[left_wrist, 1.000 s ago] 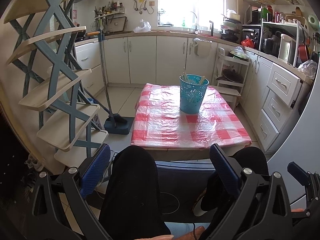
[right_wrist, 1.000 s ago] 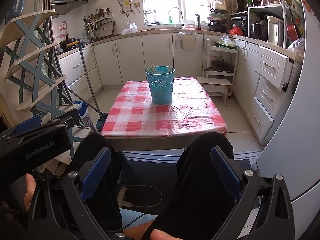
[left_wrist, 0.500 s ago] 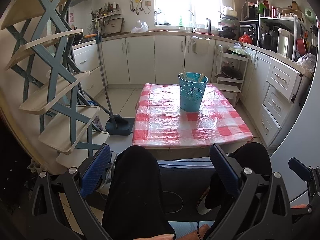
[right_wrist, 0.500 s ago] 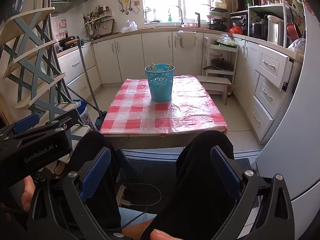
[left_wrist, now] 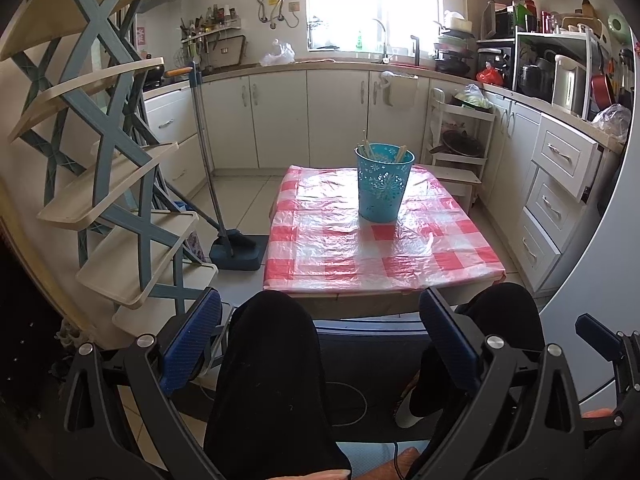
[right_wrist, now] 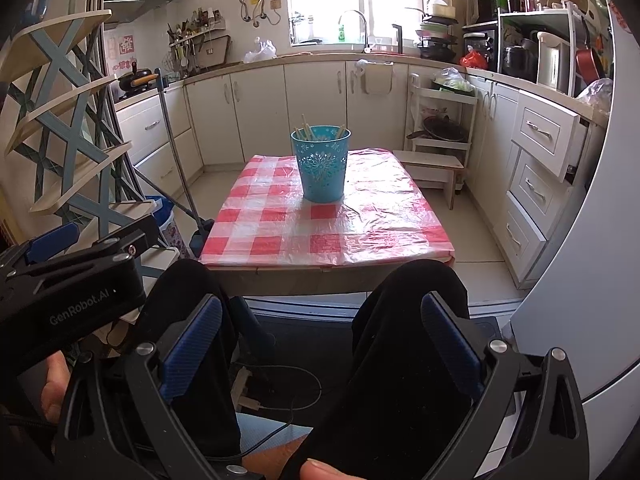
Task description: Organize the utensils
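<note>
A turquoise cut-out holder (left_wrist: 383,187) stands upright near the middle of a low table with a red-and-white checked cloth (left_wrist: 320,240). Several wooden chopsticks (left_wrist: 367,148) stick out of it. It also shows in the right wrist view (right_wrist: 321,164), with the chopsticks (right_wrist: 305,130) inside. My left gripper (left_wrist: 320,332) is open and empty, held low over the person's knees, well short of the table. My right gripper (right_wrist: 320,332) is open and empty too, beside it. The left gripper's body (right_wrist: 72,280) shows at the left of the right wrist view.
A blue-and-cream shelf rack (left_wrist: 96,152) stands to the left. A broom and dustpan (left_wrist: 236,248) lean next to it. White cabinets (left_wrist: 312,116) run along the back and drawers (left_wrist: 560,184) along the right. A small wooden stool (right_wrist: 434,168) sits behind the table.
Both grippers have tilted slightly, so the table and holder sit a little lower and nearer in view. Both stay open and empty.
</note>
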`<state>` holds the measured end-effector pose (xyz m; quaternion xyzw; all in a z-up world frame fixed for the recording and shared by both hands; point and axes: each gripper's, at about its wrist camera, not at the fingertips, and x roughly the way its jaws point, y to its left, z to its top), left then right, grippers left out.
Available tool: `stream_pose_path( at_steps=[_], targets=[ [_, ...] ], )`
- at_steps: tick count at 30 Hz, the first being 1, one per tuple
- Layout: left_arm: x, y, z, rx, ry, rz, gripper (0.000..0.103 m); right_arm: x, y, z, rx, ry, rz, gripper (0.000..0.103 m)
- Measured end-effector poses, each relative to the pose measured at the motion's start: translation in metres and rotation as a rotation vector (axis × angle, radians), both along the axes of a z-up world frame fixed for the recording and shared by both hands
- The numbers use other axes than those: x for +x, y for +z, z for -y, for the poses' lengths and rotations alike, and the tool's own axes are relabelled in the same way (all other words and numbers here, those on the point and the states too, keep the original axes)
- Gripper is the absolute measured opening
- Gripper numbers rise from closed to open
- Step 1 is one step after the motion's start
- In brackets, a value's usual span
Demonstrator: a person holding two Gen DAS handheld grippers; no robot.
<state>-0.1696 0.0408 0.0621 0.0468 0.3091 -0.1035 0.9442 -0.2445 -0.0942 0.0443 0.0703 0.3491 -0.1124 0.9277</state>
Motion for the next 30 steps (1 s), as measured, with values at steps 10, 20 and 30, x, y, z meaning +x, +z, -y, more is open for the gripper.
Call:
stream_pose_path(
  at_steps=[10, 20, 30],
  targets=[
    [-0.0012, -0.0007, 0.0009, -0.006, -0.006, -0.001, 0.095, 0.0002, -0.0006, -0.0013, -0.002, 0.000, -0.001, 0.096],
    [-0.0009, -0.0005, 0.0003, -0.007, -0.005, 0.000, 0.095, 0.0003, -0.0005, -0.0016, -0.003, 0.000, -0.001, 0.096],
    [-0.0011, -0.0002, -0.0002, -0.009, -0.007, -0.002, 0.095, 0.0005, -0.0006, -0.0021, -0.004, 0.001, -0.001, 0.096]
  ],
)
